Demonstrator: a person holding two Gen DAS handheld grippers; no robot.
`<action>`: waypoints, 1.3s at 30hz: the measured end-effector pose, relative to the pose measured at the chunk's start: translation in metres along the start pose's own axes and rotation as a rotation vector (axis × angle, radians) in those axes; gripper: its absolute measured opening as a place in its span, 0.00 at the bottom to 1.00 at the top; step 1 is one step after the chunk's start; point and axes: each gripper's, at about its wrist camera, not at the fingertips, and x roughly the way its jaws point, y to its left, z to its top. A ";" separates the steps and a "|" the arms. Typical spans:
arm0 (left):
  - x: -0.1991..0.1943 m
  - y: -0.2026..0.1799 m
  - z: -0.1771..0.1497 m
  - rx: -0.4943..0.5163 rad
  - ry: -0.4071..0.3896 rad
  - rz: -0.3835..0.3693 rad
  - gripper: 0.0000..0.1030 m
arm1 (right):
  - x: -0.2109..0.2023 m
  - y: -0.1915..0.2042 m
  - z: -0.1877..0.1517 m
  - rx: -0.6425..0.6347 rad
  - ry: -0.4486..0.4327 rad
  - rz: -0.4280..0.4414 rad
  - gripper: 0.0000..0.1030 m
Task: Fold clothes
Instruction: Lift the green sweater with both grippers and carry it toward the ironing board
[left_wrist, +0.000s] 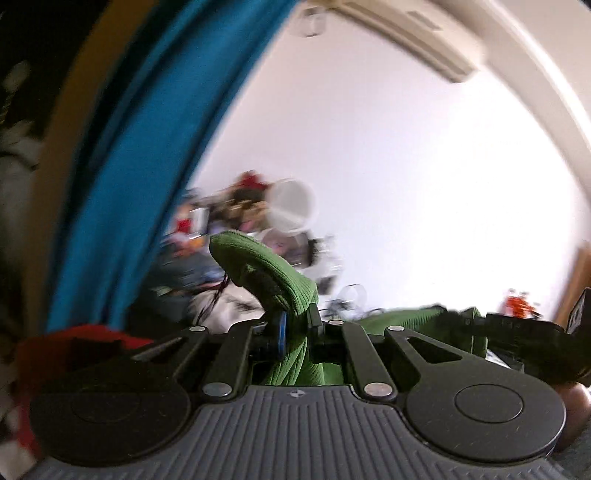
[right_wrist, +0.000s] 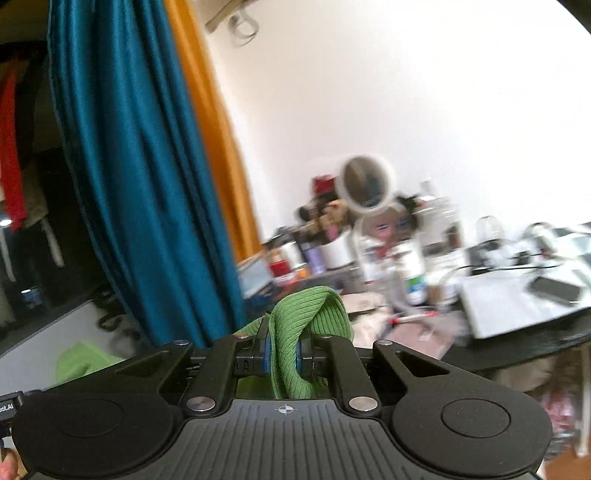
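Two grippers are recorded, left gripper (left_wrist: 295, 325) and right gripper (right_wrist: 284, 354), each with jaws clamped on a fold of the green ribbed garment (right_wrist: 306, 314), held aloft. Only the right wrist view shows the cluttered tabletop (right_wrist: 517, 350) clearly; an air conditioner (left_wrist: 417, 33) is seen solely from the left.

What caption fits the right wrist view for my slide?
Right hand-held gripper shut on a bunched fold of green ribbed garment, raised before a blue curtain.

White wall (right_wrist: 424, 92); teal curtain (right_wrist: 129, 166); cluttered desk (right_wrist: 517, 343)
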 end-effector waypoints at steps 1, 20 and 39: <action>0.003 -0.008 -0.002 0.013 -0.008 -0.033 0.10 | -0.015 -0.005 0.000 -0.002 -0.008 -0.032 0.10; 0.097 -0.259 -0.095 0.057 0.234 -0.279 0.10 | -0.274 -0.207 -0.027 0.041 -0.137 -0.344 0.10; 0.214 -0.514 -0.240 0.029 0.488 -0.473 0.10 | -0.523 -0.470 -0.038 0.200 -0.276 -0.640 0.10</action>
